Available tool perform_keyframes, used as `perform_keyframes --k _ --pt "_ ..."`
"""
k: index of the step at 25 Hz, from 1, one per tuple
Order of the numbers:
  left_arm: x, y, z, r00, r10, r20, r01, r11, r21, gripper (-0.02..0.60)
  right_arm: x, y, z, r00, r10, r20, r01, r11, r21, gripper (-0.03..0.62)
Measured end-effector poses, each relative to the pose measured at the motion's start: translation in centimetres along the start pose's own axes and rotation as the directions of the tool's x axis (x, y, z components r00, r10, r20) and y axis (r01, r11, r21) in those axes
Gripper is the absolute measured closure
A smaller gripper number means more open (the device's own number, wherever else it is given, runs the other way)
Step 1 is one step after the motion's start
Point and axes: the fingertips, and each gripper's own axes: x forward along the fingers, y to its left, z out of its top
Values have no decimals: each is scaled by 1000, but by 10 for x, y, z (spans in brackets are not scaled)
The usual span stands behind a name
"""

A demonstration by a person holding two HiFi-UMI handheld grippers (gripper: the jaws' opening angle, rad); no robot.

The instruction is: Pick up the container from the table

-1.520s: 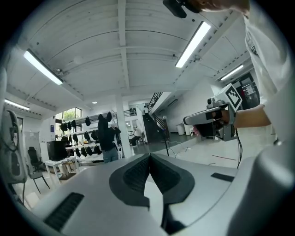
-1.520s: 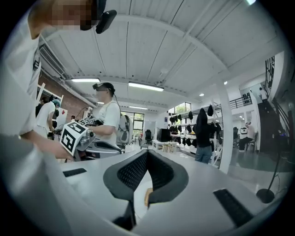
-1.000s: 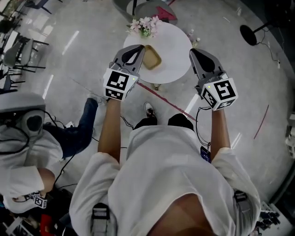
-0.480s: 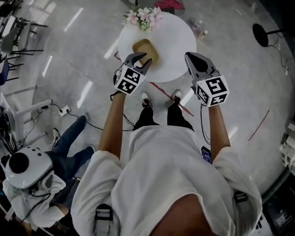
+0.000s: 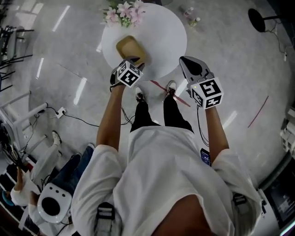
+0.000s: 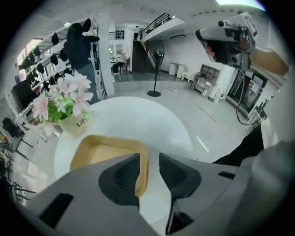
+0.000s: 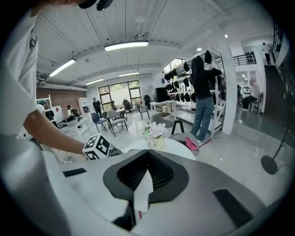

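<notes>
A shallow tan container lies on the round white table, next to a pot of pink flowers. My left gripper points steeply down at the container's near rim. In the left gripper view its jaws are opening around the container: the left jaw is over the inside, the right jaw outside the right wall, and neither pad presses on it. My right gripper hovers by the table's right edge, apart from the container. In the right gripper view its fingertips meet with nothing held.
A red tape line crosses the floor under the table's near edge, by the person's shoes. Another person sits at lower left, with cables on the floor there. A black stand base is far right. Chairs and shelves stand beyond the flowers.
My left gripper has dropped to the container's near rim and its jaws have opened. The right gripper has sunk toward the table's right edge and stayed shut.
</notes>
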Motion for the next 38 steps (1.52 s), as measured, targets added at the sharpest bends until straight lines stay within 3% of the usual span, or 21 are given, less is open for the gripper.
perform_keyframes --k 6,10,16,21,25,28,32,34,38 --pt "38 2 -21 992 -8 -130 18 997 70 466 -4 -14 -20 999 -17 -31 18 1000 19 580" --pt "48 0 -25 987 9 -158 6 996 90 518 -7 -16 -29 999 -16 -48 17 1000 25 580" --pt "34 3 -17 991 62 -118 -52 995 87 554 -12 -17 -18 999 -17 -34 17 1000 -2 580" --pt "-23 11 -4 994 108 -29 -109 994 -3 557 -18 -14 16 1000 -18 12 18 998 -55 580" --pt "-87 30 11 975 209 72 -204 976 -76 557 -23 -8 57 997 -13 72 21 994 -108 580" --pt "-136 48 25 941 301 158 -278 949 -152 557 -26 0 86 993 -5 116 21 990 -142 580" --pt "-203 65 53 868 416 272 -367 905 -215 557 -31 16 125 985 9 170 26 978 -205 580" --pt "-239 70 72 816 470 337 -405 880 -247 556 -35 24 146 979 14 202 35 970 -240 580" --pt "-313 72 111 686 552 475 -465 834 -297 555 -51 42 189 963 26 267 56 953 -296 580"
